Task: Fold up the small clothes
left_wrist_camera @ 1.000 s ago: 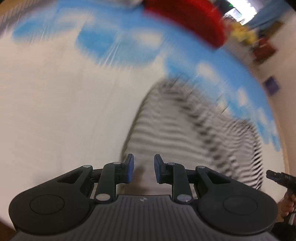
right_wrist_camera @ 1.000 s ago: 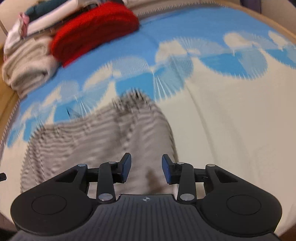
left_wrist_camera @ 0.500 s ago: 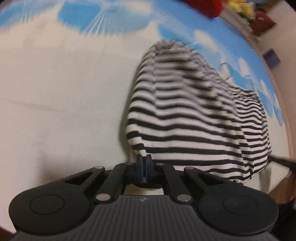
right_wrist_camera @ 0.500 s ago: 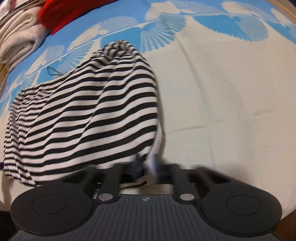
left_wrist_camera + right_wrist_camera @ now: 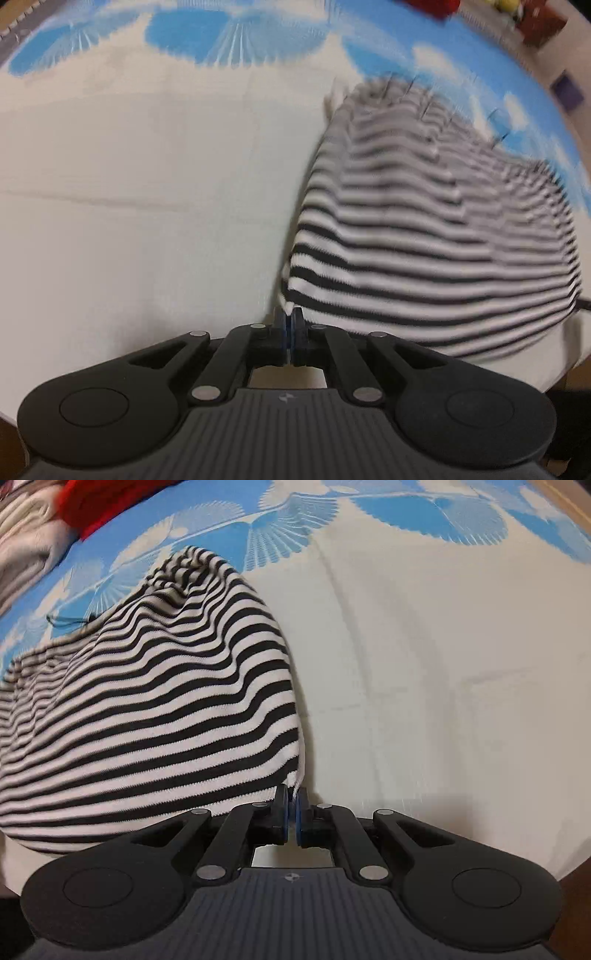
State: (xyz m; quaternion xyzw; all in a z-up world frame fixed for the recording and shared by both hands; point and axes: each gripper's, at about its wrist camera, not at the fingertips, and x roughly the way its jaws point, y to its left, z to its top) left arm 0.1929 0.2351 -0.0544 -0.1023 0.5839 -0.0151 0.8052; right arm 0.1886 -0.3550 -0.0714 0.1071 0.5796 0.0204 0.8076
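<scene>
Both tongs, left [image 5: 289, 325] and right [image 5: 291, 808], pinch the striped top's [image 5: 147, 709] near corners; next, carry that hem over to fold.

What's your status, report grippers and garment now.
Left gripper and right gripper shut on striped garment corners. Garment flat on sheet. Nothing in the way.

Striped garment [image 5: 424, 236] motion-blurred in left view; red cloth [image 5: 92, 506] cut off.

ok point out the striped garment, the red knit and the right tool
striped garment [image 5: 147, 701], right wrist view, middle of the striped fabric
red knit [image 5: 96, 502], right wrist view, its lower edge
right tool [image 5: 291, 812], right wrist view, between the shut fingertips
</scene>
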